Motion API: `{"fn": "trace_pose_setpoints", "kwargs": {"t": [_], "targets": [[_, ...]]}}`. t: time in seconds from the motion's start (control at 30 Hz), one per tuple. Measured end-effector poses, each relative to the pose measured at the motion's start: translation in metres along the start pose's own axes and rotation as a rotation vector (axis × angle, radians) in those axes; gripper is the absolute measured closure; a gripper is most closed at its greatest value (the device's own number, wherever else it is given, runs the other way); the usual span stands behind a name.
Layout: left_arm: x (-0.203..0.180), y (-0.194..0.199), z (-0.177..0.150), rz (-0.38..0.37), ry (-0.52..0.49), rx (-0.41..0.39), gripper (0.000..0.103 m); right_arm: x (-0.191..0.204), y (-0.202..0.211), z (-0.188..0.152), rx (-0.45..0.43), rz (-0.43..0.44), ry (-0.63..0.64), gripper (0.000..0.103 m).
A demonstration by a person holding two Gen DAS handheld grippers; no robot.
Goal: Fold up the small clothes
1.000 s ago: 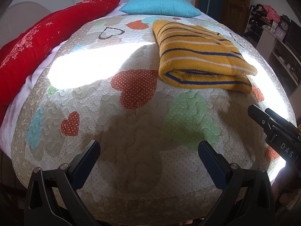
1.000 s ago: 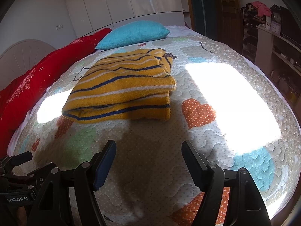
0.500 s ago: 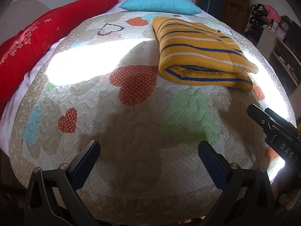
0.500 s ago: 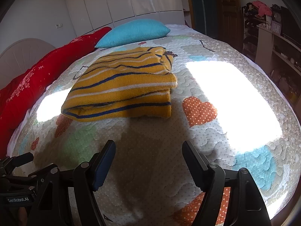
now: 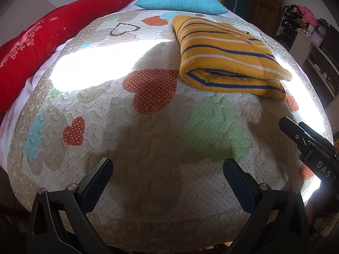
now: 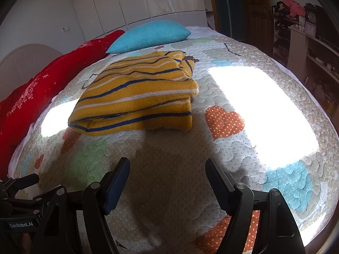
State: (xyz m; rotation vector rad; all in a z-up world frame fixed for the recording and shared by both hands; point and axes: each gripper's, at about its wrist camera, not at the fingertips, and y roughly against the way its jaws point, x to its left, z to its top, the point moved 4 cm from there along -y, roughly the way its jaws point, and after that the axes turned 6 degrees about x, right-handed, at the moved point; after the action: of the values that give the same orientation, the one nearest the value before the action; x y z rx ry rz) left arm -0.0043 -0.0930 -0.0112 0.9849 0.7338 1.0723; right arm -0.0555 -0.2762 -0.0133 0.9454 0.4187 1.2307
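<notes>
Yellow striped sweater [image 5: 228, 57] lies folded on the quilted bedspread [image 5: 148, 131], in a flat rectangular stack, several layers visible at the near edge. Blue and white stripes run across it.

Landmark: sweater. Teal pillow [image 5: 180, 1] sits beyond it, at the head of the bed. Long red cushion [image 5: 42, 42] runs along the bed edge on the side away from the shelving. Orange dotted heart patch [image 6: 224, 121] lies just beside the sweater's near corner, toward the shelves [image 6: 313, 48]. Bright sunlight patches fall on the quilt on both sides of the sweater.

Left gripper [image 5: 167, 169]: fingers spread wide apart, nothing between them, held above the quilt, well short of the sweater.

Right gripper [image 6: 167, 167]: fingers likewise apart and empty, pointed at the sweater's near folded edge, not touching it.

Neither gripper is in contact with the garment.
</notes>
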Motion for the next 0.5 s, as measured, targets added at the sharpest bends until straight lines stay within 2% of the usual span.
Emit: {"fn": "trace_pose_setpoints", "kwargs": {"t": [0.5], "targets": [[0.0022, -0.0045, -0.0023, -0.005, 0.003, 0.011, 0.000, 0.0035, -0.0016, -0.0013, 0.002, 0.003, 0.008, 0.024]]}}
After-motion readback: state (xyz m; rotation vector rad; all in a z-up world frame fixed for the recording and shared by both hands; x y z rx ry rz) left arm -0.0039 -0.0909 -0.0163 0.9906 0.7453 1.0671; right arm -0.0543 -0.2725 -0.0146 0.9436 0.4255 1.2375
